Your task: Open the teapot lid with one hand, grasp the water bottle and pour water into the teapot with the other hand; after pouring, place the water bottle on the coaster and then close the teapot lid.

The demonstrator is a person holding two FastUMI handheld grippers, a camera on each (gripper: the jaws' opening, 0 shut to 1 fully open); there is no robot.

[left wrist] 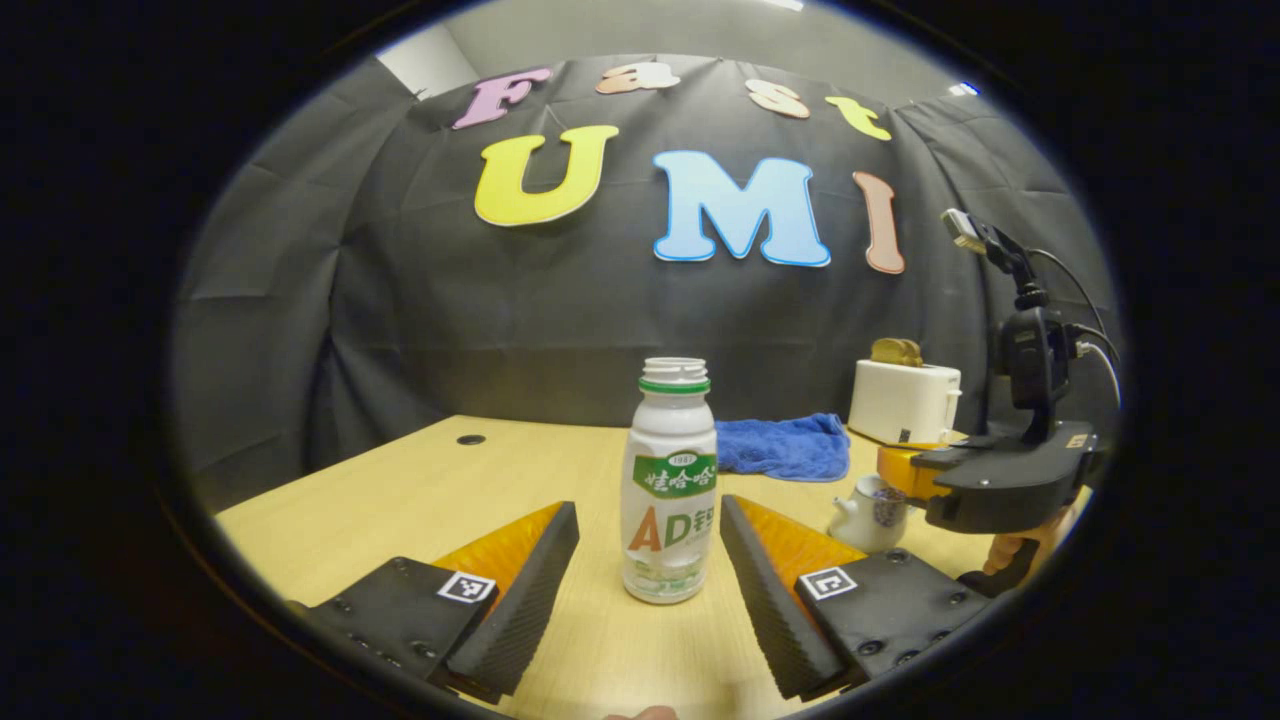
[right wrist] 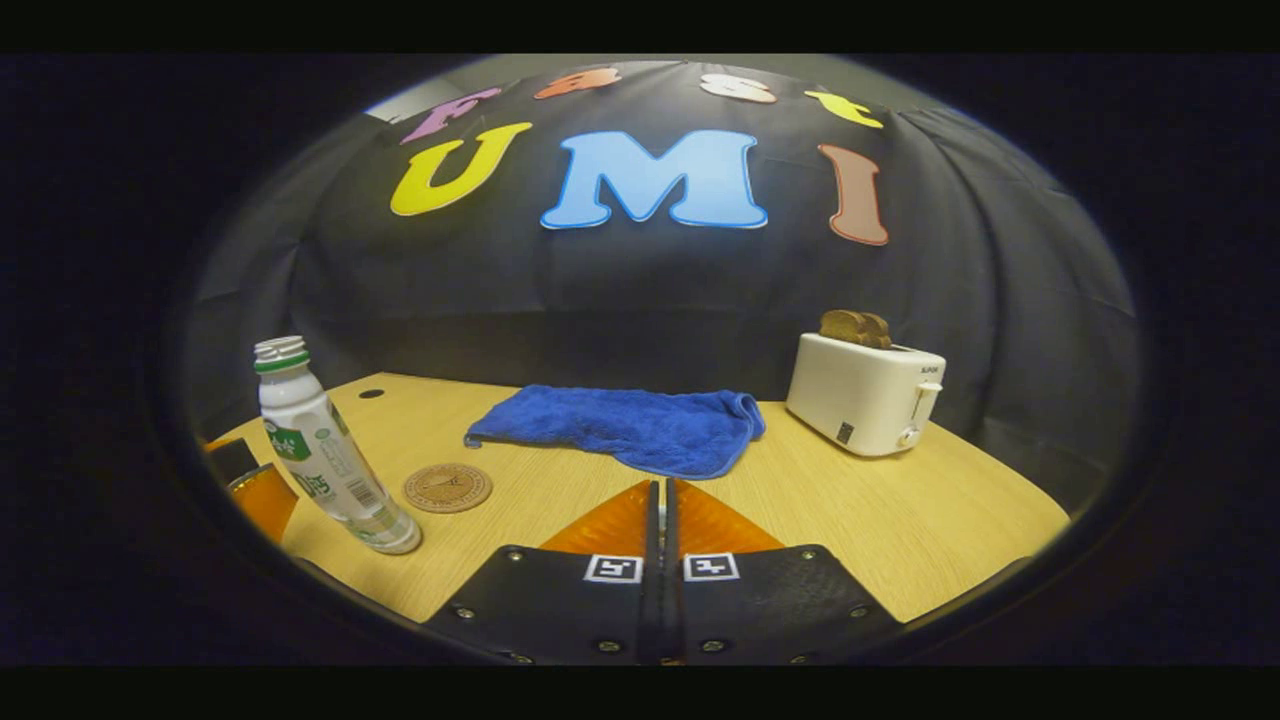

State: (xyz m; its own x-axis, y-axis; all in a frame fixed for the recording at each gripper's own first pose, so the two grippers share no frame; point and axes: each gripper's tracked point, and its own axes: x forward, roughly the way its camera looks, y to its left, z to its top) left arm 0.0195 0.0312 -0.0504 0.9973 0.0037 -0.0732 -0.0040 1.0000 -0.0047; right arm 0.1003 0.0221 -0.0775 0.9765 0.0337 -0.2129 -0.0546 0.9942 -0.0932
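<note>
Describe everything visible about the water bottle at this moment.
The water bottle is a white plastic bottle with a green neck ring, a printed label and no cap on its open mouth. It stands upright on the wooden table, between the open fingers of the left gripper, which do not touch it. The coaster lies beside it.

Booth setup is pretty basic: a black cloth wall (right wrist: 640, 300) hangs all the way around the back, creased and draped in folds, and it comes down right behind the far edge of the desk (right wrist: 900, 530). The desk is light wood grain with a small round cable hole (left wrist: 470, 439) near its far left corner. Above the cloth there's a strip of pale grey ceiling or wall (left wrist: 640, 30), with a bright light fixture (left wrist: 962, 89) peeking in at the upper right. Lighting's dim overall, and the desk top catches most of it.
</note>
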